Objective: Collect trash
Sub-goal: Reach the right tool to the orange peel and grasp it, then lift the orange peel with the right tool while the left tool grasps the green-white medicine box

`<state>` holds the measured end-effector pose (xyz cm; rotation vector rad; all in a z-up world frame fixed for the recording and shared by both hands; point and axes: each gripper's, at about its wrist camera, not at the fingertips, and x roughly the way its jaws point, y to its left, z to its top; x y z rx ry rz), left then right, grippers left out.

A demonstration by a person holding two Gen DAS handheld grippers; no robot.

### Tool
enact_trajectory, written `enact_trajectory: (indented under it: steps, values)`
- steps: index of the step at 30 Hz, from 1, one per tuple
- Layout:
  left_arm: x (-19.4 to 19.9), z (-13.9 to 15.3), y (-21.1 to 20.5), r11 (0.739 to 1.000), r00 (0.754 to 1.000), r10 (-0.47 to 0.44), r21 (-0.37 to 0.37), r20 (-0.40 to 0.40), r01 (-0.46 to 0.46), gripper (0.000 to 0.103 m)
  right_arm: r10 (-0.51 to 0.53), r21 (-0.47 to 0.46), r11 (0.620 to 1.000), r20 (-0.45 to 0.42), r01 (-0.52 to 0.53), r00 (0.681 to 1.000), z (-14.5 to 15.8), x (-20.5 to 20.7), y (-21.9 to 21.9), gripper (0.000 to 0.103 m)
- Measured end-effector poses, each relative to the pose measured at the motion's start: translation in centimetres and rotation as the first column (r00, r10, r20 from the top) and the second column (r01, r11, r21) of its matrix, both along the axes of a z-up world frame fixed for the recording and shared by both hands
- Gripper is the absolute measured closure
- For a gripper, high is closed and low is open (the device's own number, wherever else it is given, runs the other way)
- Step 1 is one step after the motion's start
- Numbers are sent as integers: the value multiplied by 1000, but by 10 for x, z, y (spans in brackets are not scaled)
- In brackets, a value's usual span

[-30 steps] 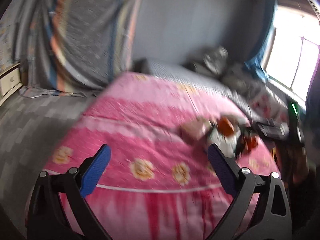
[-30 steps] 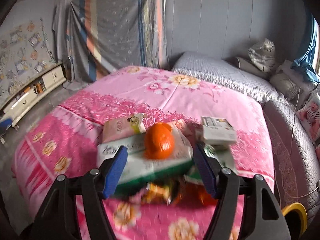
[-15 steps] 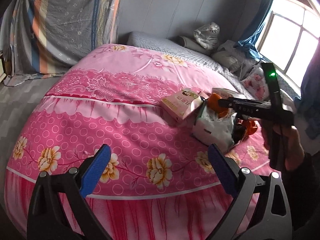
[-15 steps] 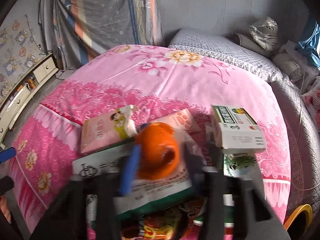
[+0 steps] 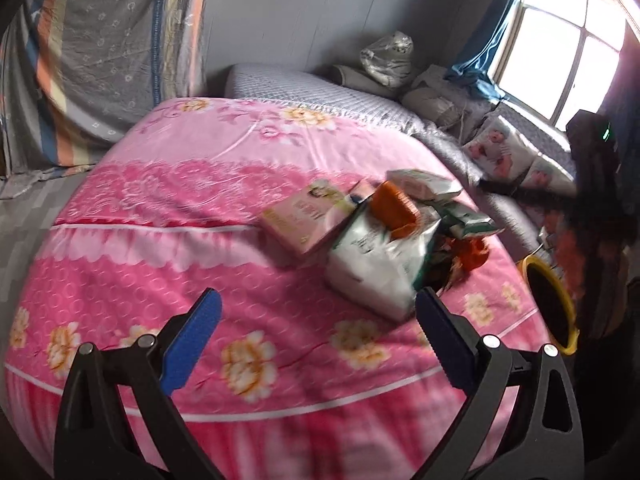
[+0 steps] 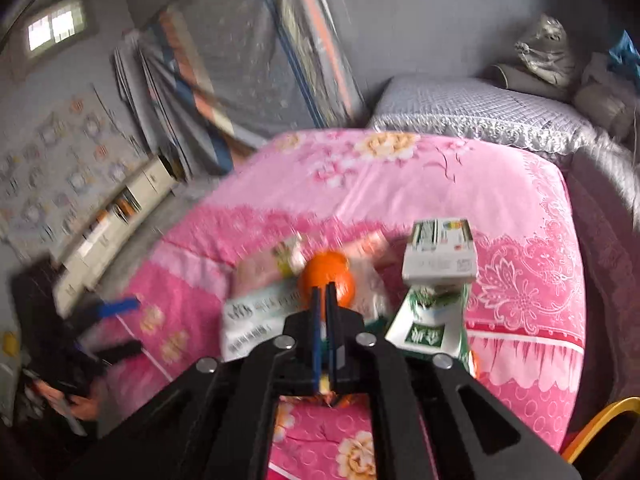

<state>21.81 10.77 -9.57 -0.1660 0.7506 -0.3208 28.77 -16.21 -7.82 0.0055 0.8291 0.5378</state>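
Observation:
A heap of trash lies on the pink flowered bed (image 5: 168, 216): a white and green packet (image 5: 376, 264), an orange peel (image 5: 394, 206) on it, a pink box (image 5: 308, 216), white cartons (image 5: 424, 182) and red wrappers (image 5: 470, 250). My left gripper (image 5: 316, 336) is open and empty, short of the heap. My right gripper (image 6: 322, 294) has its jaws closed together, tips just in front of the orange peel (image 6: 328, 278); nothing shows between them. The white and green carton (image 6: 438, 254) lies to its right.
A yellow-rimmed bin (image 5: 550, 308) stands at the bed's right side, also at the right wrist view's corner (image 6: 600, 420). A grey quilt (image 5: 320, 88), pillows and bags lie at the head. A striped curtain (image 5: 100, 48) and low cabinet (image 6: 120, 216) are left.
My right gripper closed from wide open to jaws together and pulled back from the heap. My left gripper swung right towards the heap and stayed open.

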Motion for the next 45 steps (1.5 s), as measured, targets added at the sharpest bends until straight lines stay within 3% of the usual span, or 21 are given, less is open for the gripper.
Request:
enact_trajectory:
  steps: [2, 3, 11, 12, 13, 18, 22, 24, 27, 36, 42, 45]
  values:
    - [1, 2, -7, 1000, 1000, -9, -21, 5, 9, 10, 31, -11, 999, -36, -31, 999, -13, 3, 16, 46]
    - [1, 2, -10, 1000, 1000, -16, -27, 4, 16, 10, 38, -18, 999, -52, -39, 998, -21, 7, 27, 40]
    - [-4, -3, -5, 1000, 1000, -6, -23, -10, 6, 10, -67, -191, 980, -48, 57, 997, -58, 51, 75, 40]
    - [-4, -3, -2, 1000, 1000, 7, -19, -10, -7, 10, -81, -187, 980, -76, 66, 994, -62, 58, 76, 43]
    - [-4, -3, 1, 1000, 1000, 18, -18, -10, -18, 10, -86, -179, 982, -96, 67, 992, -66, 61, 74, 58]
    - [-4, -3, 12, 999, 999, 36, -23, -11, -37, 10, -62, 10, 998, -126, 63, 990, -43, 52, 38, 66]
    - [-2, -2, 2, 1000, 1000, 10, 3, -12, -10, 10, -113, 212, 970, -32, 117, 993, 10, 15, -33, 66]
    - [1, 0, -9, 1000, 1000, -20, 7, -15, 20, 10, -182, 258, 952, 38, 167, 982, 34, -11, -74, 66]
    - [8, 3, -27, 997, 997, -69, 17, -18, 70, 10, -225, 310, 931, 73, 192, 972, 45, -45, -118, 66]
    - [64, 18, -115, 969, 958, -247, -26, -143, 246, 10, -251, 343, 910, 10, 232, 968, 1, -109, -173, 66]
    - [148, 17, -169, 969, 923, -246, -78, -294, 234, 10, -254, 390, 892, 15, 228, 967, -10, -133, -189, 66]
    - [187, 10, -198, 971, 906, -236, -50, -352, 234, 10, -245, 410, 885, 10, 219, 970, -12, -140, -195, 66]
